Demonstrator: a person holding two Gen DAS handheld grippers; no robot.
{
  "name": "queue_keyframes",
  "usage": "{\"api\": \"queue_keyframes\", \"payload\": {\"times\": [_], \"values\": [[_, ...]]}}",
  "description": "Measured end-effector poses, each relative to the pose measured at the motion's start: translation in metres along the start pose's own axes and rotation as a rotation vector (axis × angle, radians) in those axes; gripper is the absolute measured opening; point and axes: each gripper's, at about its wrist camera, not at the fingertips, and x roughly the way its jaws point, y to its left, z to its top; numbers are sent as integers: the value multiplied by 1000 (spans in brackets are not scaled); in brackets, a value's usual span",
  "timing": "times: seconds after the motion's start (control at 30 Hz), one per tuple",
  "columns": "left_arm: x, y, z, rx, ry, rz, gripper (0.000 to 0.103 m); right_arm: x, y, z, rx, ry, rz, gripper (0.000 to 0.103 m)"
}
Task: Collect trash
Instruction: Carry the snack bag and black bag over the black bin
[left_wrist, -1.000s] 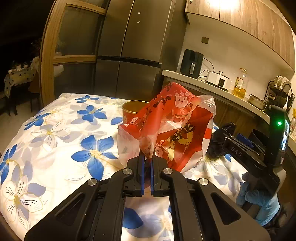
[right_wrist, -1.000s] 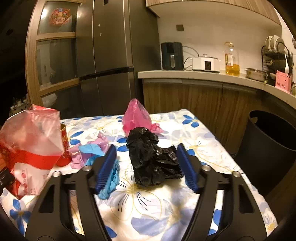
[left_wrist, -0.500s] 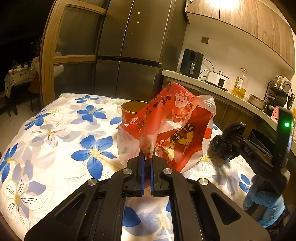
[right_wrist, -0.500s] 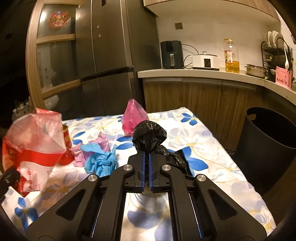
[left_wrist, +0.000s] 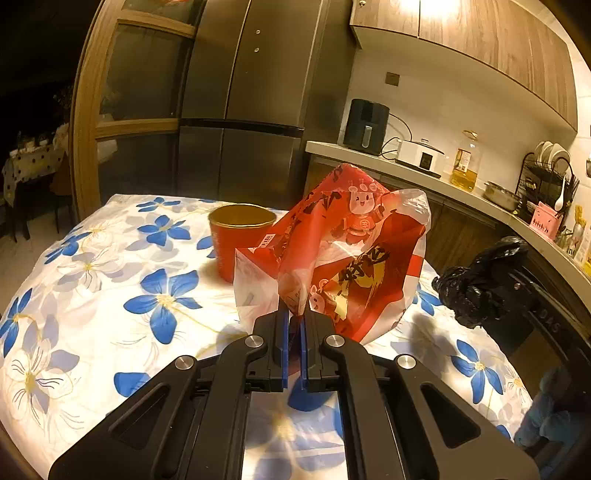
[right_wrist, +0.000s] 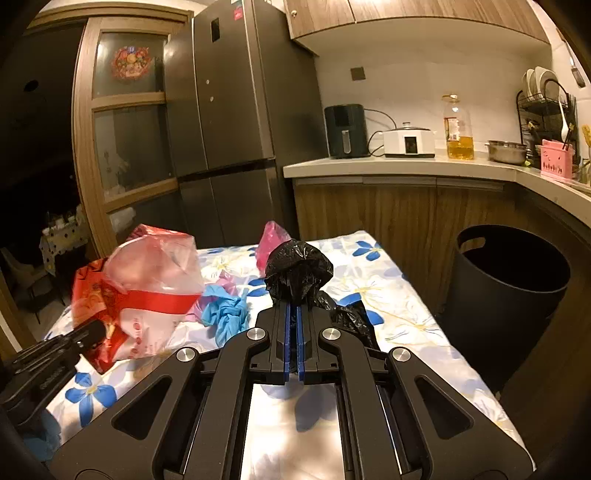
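Kitchen cleanup, midway: the bin (right_wrist: 506, 280) beside the tabletop (right_wrist: 388, 306) waits, its inside dark. My left claw (left_wrist: 293, 325) pinches the red bag (left_wrist: 354, 254); my right claw (right_wrist: 293, 314) grips the black bag (right_wrist: 299, 273), lifted. A pink bag (right_wrist: 271, 243), blue gloves (right_wrist: 227, 314) and a cup (left_wrist: 240, 240) remain on the cloth.

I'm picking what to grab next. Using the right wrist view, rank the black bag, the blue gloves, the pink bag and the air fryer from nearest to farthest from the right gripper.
1. black bag: pinched in the right gripper.
2. blue gloves: on the table, just left.
3. pink bag: behind the black bag, near the table's far edge.
4. air fryer: on the counter, beyond the table.
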Motion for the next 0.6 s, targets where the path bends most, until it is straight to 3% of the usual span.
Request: {"api": "queue_keyframes", "payload": {"times": [0.6], "values": [[2, -65, 8, 85, -29, -69, 4, -41, -48, 7, 56, -46, -68, 2]]}}
